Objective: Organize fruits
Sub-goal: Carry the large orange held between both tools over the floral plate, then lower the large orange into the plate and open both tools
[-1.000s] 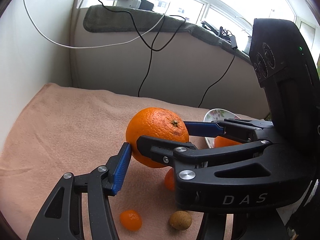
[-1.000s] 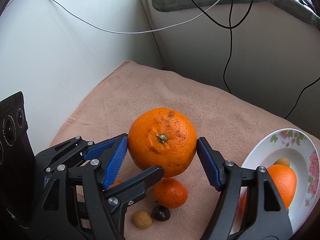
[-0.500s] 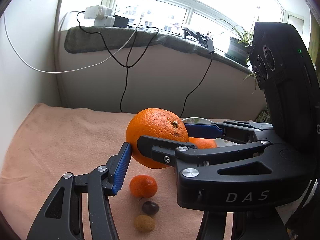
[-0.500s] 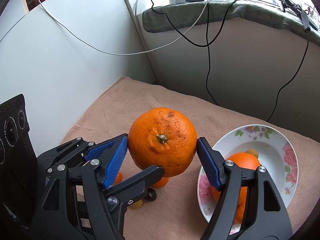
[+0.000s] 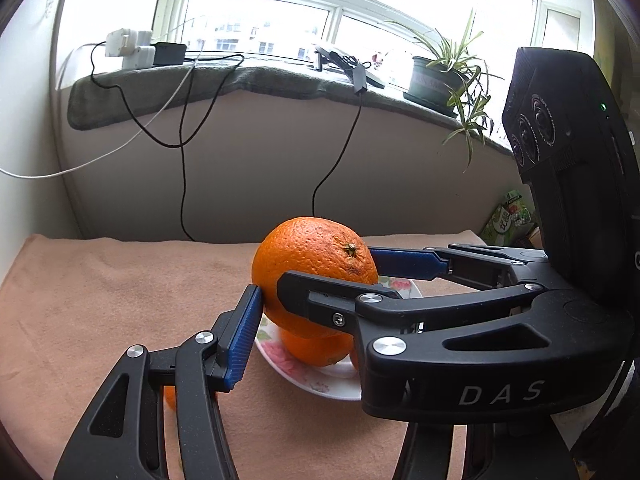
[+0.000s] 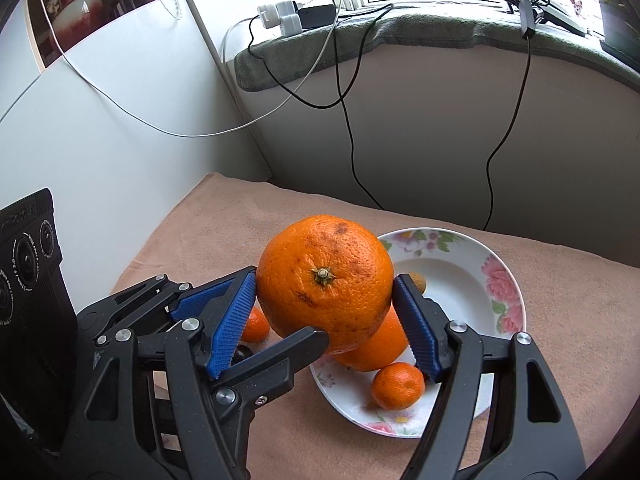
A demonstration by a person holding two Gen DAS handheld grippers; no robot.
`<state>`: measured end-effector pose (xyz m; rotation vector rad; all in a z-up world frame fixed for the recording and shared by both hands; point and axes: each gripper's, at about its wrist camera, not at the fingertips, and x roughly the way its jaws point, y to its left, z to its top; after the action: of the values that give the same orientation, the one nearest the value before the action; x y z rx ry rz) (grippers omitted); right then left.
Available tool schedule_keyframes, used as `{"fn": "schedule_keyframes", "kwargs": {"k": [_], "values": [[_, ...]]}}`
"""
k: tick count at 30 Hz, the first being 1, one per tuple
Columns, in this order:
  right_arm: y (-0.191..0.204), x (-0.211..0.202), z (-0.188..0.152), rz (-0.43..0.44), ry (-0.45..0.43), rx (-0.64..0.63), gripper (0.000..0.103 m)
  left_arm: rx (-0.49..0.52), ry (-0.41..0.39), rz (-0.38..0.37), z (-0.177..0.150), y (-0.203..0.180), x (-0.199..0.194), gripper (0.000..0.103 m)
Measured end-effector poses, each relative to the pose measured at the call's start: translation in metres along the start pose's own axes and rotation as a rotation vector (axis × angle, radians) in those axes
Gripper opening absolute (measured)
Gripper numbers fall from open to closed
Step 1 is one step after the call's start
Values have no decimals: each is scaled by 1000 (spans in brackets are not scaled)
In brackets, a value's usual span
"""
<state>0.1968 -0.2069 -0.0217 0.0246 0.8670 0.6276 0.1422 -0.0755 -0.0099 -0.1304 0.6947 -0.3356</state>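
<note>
Two grippers, your left gripper [image 5: 316, 284] and right gripper [image 6: 324, 308], clamp one large orange [image 6: 324, 280] between their blue pads, holding it above the flowered plate [image 6: 472, 280] where another orange [image 6: 372, 348] and a mandarin [image 6: 398, 386] lie.

Big orange [image 6: 324, 280] is up in the air over the near rim of the flowered plate [image 6: 502, 280], pinched from both sides, stem end facing the camera and a few brown scuffs on the peel (pretty rough-looking skin). On the plate sit another orange [image 6: 374, 350], a little mandarin [image 6: 398, 385] right by it and a small tan fruit [image 6: 418, 280] behind. One more mandarin [image 6: 254, 324] plus something small and dark [image 6: 240, 354] are off the plate on the pink cloth to its left.
</note>
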Motion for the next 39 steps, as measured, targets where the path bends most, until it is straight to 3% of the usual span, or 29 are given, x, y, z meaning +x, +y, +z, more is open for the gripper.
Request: {"fn": "schedule_keyframes", "kwargs": {"k": [12, 21, 34, 39], "values": [[-59, -14, -15, -45, -3, 93, 74, 59, 53, -51, 2, -42, 36, 53], [-82, -14, -22, -57, 15, 143, 74, 84, 93, -59, 1, -59, 57, 53], [-92, -10, -26, -54, 25, 186, 74, 105, 116, -63, -1, -67, 68, 53], [-91, -17, -22, -94, 7, 173, 74, 104, 105, -60, -1, -67, 59, 53]]}}
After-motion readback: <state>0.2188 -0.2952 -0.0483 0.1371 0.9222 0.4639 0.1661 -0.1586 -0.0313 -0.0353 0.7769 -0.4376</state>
